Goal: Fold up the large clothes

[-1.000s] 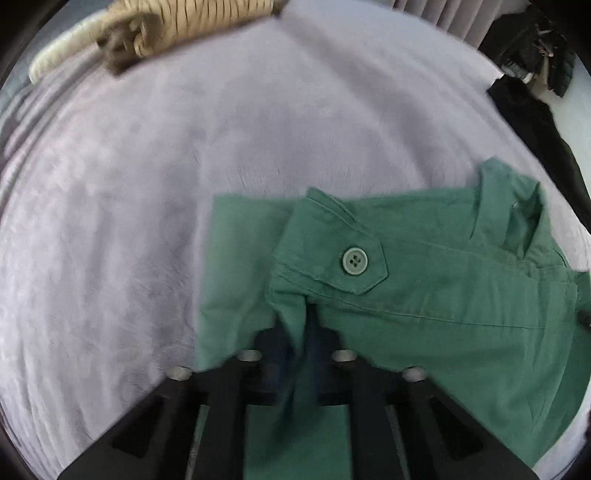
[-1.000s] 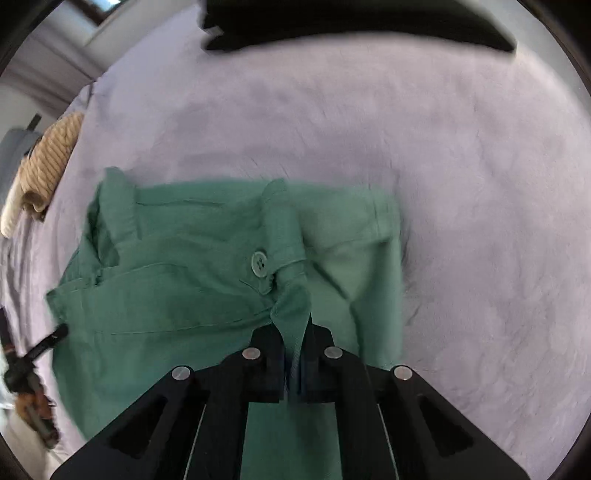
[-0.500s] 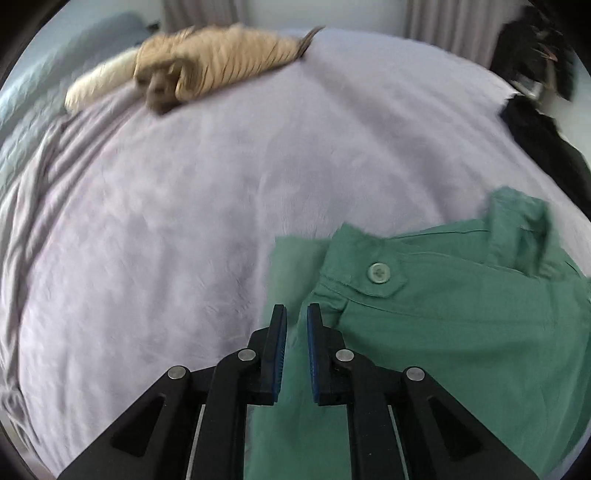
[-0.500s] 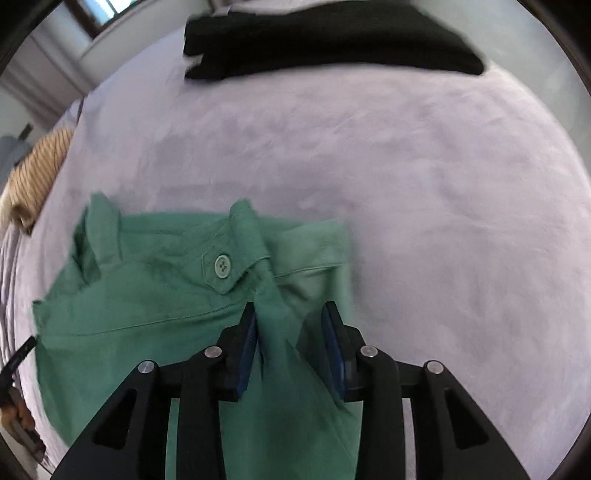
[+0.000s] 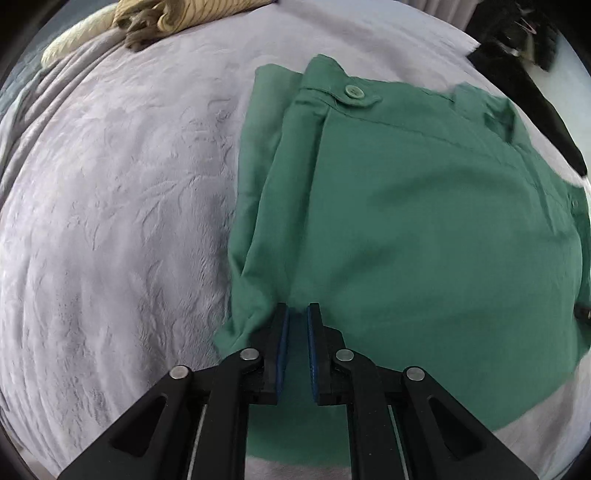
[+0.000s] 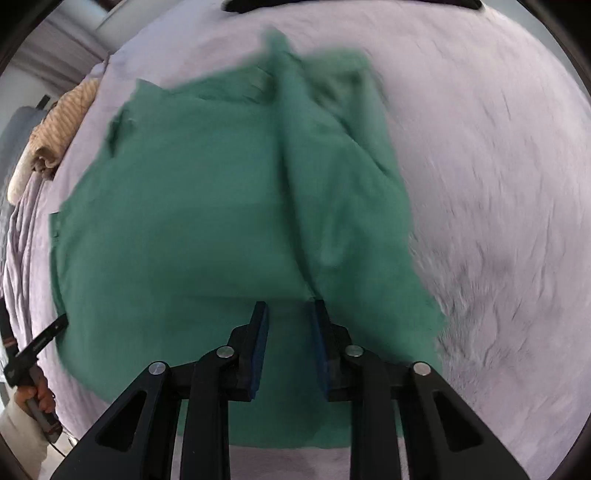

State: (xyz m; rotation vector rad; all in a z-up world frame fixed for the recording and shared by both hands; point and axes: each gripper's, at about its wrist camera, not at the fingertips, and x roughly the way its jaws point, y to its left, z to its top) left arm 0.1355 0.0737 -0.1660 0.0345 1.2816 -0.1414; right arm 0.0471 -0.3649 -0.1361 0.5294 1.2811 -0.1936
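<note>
Bedspread, pale lilac and plush, fills both wrist views and carries everything else. Green shirt lies flat on it, folded, filling the middle and the 3 o'clock side of the left wrist view; its buttoned tab sits toward 12 o'clock and a folded edge runs down toward 6 o'clock. In the right wrist view the shirt is blurred and spreads from the centre toward 9 o'clock. Black garment lies at 2 o'clock, a tan striped knit at 11 o'clock. Left gripper hangs over the shirt's lower edge, its pads nearly together with nothing pinched. Right gripper is closing, its pads apart above the cloth, holding nothing.
</note>
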